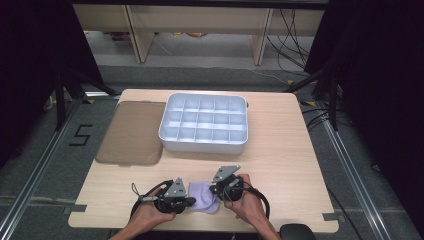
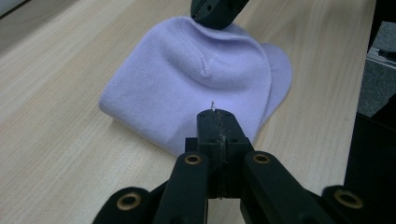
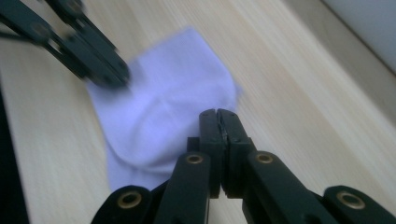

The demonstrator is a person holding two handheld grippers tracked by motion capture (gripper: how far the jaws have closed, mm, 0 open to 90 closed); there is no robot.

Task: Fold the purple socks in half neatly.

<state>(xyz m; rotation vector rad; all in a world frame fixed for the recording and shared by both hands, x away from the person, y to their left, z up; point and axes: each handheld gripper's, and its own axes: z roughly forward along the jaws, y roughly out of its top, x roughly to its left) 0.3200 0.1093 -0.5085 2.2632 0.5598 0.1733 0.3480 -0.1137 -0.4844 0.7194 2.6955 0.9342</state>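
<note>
Folded lilac sock lies at the table's near edge, between our two grippers. Left gripper clenched at its near fold; right gripper clenched at the opposite edge; whether either pinches cloth, we cannot tell. We judge it light, limp, non-slippery; best pinched at a folded edge.

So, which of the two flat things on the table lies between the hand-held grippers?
The folded lilac cloth at the near edge, between the left hand-held gripper and the right hand-held gripper. The brown mat lies farther back, beside the white tray.
</note>
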